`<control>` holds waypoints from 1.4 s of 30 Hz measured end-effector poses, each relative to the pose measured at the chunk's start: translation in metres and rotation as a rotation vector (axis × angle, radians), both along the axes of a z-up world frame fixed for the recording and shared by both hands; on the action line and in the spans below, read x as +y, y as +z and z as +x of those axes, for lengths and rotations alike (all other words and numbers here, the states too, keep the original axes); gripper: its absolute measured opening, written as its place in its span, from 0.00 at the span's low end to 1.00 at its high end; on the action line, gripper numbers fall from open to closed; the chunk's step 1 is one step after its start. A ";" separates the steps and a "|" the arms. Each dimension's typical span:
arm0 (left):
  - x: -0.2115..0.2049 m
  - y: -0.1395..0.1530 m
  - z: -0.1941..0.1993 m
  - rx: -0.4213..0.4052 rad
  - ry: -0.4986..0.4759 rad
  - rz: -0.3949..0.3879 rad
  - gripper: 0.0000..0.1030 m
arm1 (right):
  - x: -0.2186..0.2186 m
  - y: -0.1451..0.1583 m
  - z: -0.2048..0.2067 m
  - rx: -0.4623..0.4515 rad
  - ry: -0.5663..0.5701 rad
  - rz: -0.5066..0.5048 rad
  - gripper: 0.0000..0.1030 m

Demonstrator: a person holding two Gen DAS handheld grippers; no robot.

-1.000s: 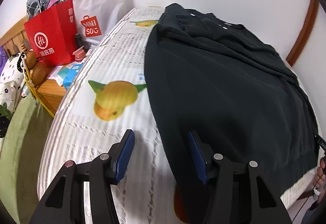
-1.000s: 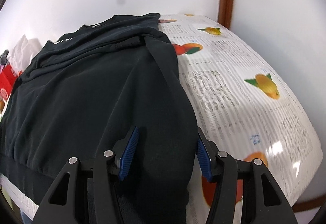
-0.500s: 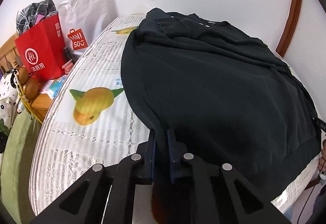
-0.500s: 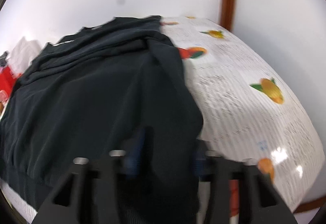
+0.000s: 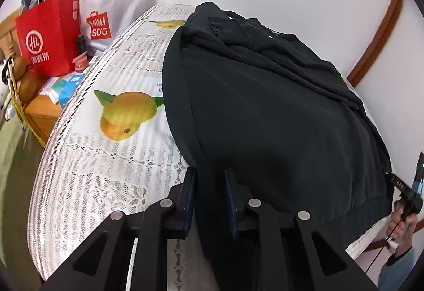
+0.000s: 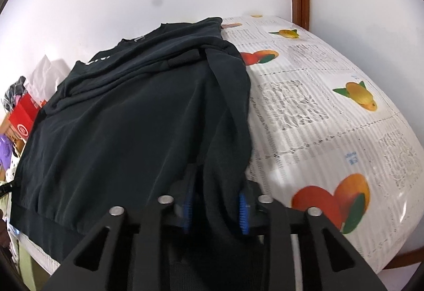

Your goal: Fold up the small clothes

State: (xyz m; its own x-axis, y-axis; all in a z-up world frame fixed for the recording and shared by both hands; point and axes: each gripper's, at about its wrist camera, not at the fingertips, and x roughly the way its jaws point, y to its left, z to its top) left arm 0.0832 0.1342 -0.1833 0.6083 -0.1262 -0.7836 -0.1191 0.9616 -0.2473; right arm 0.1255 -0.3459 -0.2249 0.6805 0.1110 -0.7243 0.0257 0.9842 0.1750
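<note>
Left wrist view: your left gripper (image 5: 209, 185) sits at the bottom centre of the frame, its blue-padded fingers (image 5: 189, 195) drawn close with a bunch of the black sweatshirt (image 5: 265, 111) clamped between them. The garment spreads from there up across the centre and right of the frame, lying on a table with a fruit-print tablecloth (image 5: 106, 158); its left side edge runs straight into your grip. In the upper left stand a red paper bag (image 5: 47, 36) and a white MINISO bag (image 5: 111, 2), beside the table. At the right edge, lower down, your other hand (image 5: 402, 219) holds its handle at the hem's far corner.

Right wrist view: your right gripper (image 6: 215, 207) is at the bottom centre, pads (image 6: 243, 207) pressed in on a thick fold of the black sweatshirt (image 6: 127, 116), which fills the gap between them. The cloth covers the left and centre of the frame; bare tablecloth (image 6: 331, 116) shows to the right.
</note>
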 end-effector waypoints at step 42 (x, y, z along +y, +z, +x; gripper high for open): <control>-0.006 0.126 0.060 -0.257 0.033 0.065 0.07 | -0.015 0.123 0.058 -0.179 0.015 0.084 0.08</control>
State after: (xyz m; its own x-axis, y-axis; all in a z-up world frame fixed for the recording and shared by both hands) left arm 0.1430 0.1281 -0.0569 0.7916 -0.0577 -0.6084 -0.0914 0.9731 -0.2113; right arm 0.1836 -0.3605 -0.1022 0.7954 0.1775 -0.5795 -0.0282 0.9660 0.2571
